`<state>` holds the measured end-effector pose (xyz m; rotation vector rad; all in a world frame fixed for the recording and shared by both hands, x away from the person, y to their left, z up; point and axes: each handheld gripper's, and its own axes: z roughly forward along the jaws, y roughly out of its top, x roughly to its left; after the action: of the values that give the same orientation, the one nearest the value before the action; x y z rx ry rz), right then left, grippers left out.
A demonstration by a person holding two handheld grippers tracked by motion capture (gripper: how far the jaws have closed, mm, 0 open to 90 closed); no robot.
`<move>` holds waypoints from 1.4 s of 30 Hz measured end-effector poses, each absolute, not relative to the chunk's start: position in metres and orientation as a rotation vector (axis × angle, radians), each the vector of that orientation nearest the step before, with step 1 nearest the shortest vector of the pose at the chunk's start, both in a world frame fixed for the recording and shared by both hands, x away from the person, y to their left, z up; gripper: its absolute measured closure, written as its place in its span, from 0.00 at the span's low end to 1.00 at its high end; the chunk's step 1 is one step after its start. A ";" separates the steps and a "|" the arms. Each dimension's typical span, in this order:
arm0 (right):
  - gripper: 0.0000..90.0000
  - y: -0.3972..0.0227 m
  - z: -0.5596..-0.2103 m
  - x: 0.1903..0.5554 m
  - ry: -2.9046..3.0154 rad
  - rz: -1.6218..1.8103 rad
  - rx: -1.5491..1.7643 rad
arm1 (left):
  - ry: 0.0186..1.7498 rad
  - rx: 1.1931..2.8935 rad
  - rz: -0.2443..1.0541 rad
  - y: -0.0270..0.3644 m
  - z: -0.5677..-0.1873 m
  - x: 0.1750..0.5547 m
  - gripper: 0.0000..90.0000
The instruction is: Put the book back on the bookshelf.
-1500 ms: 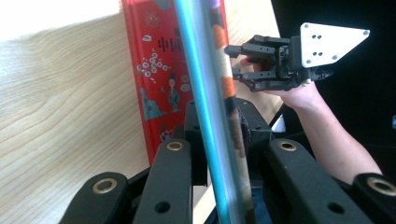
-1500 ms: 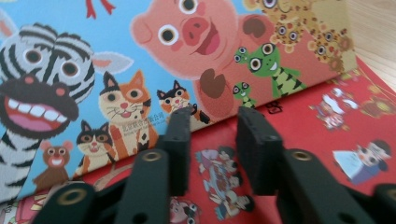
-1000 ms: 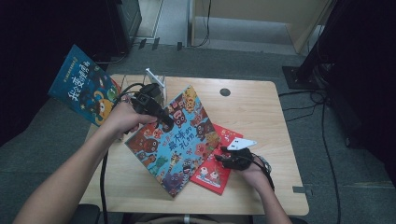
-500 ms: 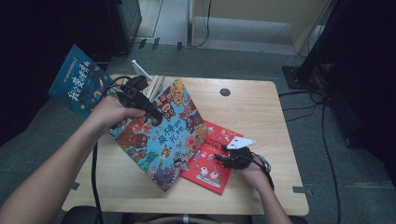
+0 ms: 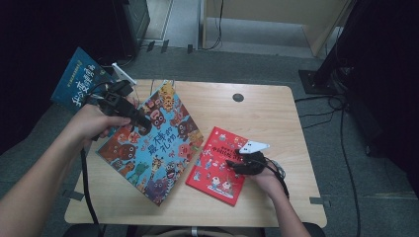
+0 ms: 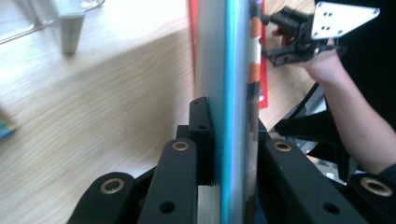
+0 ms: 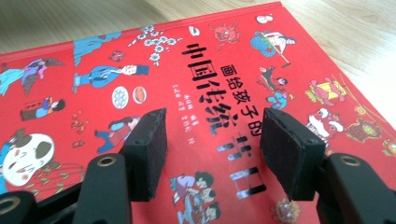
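The left gripper (image 5: 141, 123) is clamping the colourful picture book (image 5: 153, 145) at its far-left edge, while the right gripper (image 5: 236, 165), jaws just opening with nothing between them, is hovering over the red book (image 5: 217, 168).

A light wooden table (image 5: 276, 113) carries the books; a red book (image 5: 217, 165) lies flat near its front edge. A blue book (image 5: 153, 143) rests toward the left edge; a clear stand (image 6: 70, 23) sits at the back left corner.

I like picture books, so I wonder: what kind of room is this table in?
Probably a work or recording room, not a library. The small wooden table stands on grey carpet with cables running across it, and dark equipment stands surround it. The colourful picture book and red picture book look like props.
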<state>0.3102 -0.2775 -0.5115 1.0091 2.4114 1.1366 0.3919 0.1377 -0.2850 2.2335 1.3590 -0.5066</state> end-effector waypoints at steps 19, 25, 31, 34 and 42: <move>0.45 -0.283 -0.513 0.319 2.408 1.165 1.008 | 1.491 2.096 -0.443 0.212 -0.276 0.365 0.90; 0.46 -0.283 -0.513 0.322 2.406 1.158 1.005 | 1.531 2.056 -0.439 0.231 -0.274 0.357 0.90; 0.46 -0.282 -0.512 0.324 2.410 1.155 1.006 | 1.560 2.011 -0.423 0.249 -0.270 0.351 0.90; 0.46 -0.282 -0.512 0.325 2.413 1.155 1.001 | 1.582 1.985 -0.420 0.259 -0.267 0.348 0.90; 0.46 -0.282 -0.513 0.325 2.410 1.157 0.995 | 1.646 1.953 -0.373 0.289 -0.252 0.341 0.90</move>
<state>0.3255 -0.2821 -0.5127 0.9948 2.4104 1.1571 0.3413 0.2888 -0.2521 1.9530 1.6456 -0.3731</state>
